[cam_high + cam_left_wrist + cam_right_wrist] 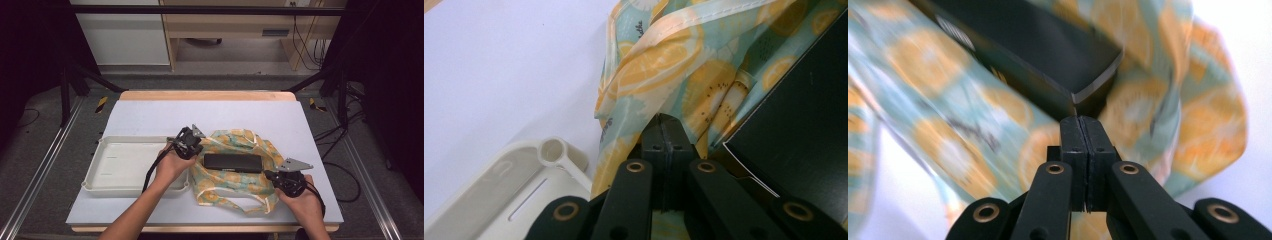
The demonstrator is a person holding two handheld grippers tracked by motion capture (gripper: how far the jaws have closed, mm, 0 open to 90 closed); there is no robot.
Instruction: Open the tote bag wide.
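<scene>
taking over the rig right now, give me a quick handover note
Left hand-held gripper: jaws shut, at the left edge of the fruit-print bag, beside the white tray; a pinch on the fabric cannot be told.
Right hand-held gripper: jaws shut, at the bag's right side.
Black box: lying flat on the bag, not inside.
Left: likely getting the box into the bag.

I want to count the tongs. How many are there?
2. The left tongs sit at the bag's left edge, by the tray. The right tongs are at the box's right end.
</scene>
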